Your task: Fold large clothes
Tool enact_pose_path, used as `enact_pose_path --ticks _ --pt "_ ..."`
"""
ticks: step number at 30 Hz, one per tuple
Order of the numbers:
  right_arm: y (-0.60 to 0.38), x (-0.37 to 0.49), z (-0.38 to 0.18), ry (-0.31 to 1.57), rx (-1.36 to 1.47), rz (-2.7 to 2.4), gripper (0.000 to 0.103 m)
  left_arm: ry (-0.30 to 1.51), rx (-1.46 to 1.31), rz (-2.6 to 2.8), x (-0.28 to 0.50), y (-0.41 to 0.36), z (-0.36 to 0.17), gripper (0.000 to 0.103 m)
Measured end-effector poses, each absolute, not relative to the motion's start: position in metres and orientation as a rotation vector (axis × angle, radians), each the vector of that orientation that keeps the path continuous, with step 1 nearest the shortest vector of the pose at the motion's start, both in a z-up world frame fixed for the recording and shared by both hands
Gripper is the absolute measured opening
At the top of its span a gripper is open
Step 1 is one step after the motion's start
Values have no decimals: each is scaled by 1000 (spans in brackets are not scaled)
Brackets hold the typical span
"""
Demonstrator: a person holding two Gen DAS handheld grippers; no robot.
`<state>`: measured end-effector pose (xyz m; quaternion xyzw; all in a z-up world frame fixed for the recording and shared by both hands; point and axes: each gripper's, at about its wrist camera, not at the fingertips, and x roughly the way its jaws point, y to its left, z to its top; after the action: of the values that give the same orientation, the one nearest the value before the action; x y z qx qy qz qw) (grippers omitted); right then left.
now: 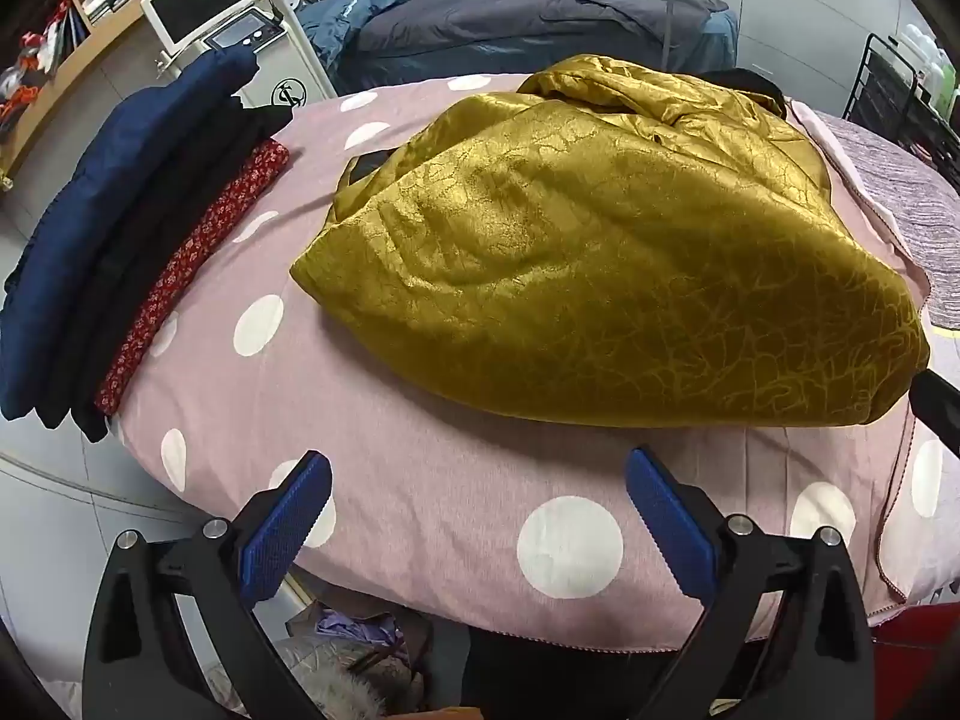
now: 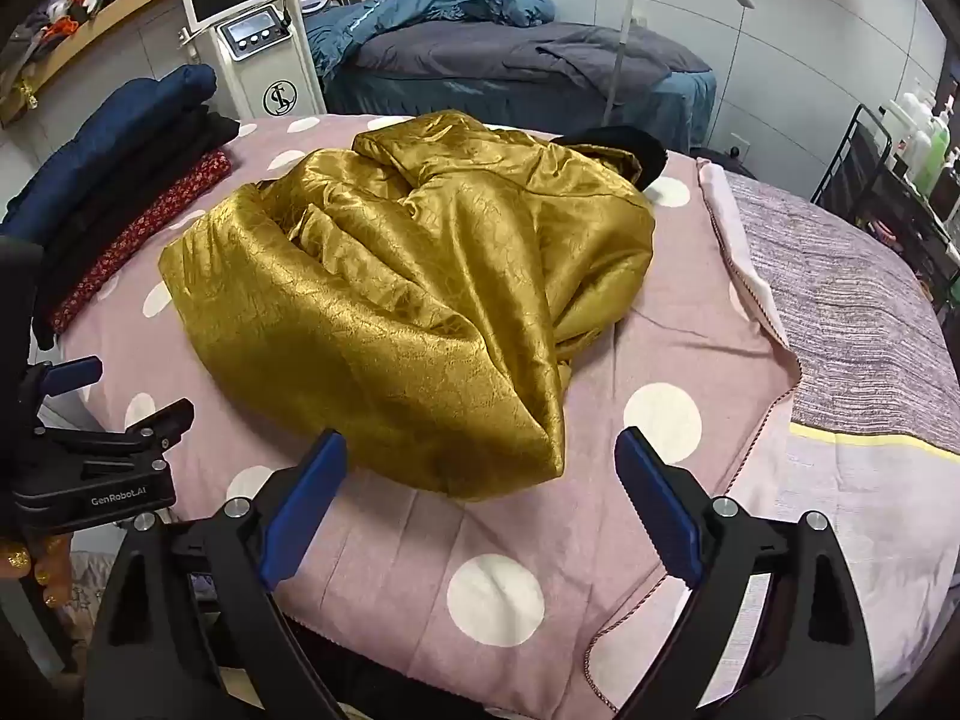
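A large gold satin garment point(image 1: 600, 252) lies crumpled in a heap on the pink polka-dot bed cover point(image 1: 420, 480); it also shows in the right wrist view point(image 2: 408, 312). My left gripper point(image 1: 477, 468) is open and empty, hovering over the cover just short of the garment's near edge. My right gripper point(image 2: 480, 450) is open and empty, its fingers either side of the garment's near corner and just short of it. The left gripper's body point(image 2: 96, 456) shows at the left of the right wrist view. A black cloth point(image 2: 624, 147) peeks from behind the heap.
A stack of folded clothes point(image 1: 120, 252), navy, black and red floral, sits at the cover's left edge. A grey striped blanket point(image 2: 852, 300) covers the right side. Behind stand a white machine with a screen point(image 2: 252, 30), another bed point(image 2: 510, 60) and a black rack point(image 2: 900, 180).
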<state>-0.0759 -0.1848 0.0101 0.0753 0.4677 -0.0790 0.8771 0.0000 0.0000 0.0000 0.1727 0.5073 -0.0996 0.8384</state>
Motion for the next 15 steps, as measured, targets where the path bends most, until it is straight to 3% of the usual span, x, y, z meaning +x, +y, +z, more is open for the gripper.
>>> enact_pose_path --ticks 15 --pt "-176 -77 1 1007 117 -166 90 1091 380 -185 0 8 -9 97"
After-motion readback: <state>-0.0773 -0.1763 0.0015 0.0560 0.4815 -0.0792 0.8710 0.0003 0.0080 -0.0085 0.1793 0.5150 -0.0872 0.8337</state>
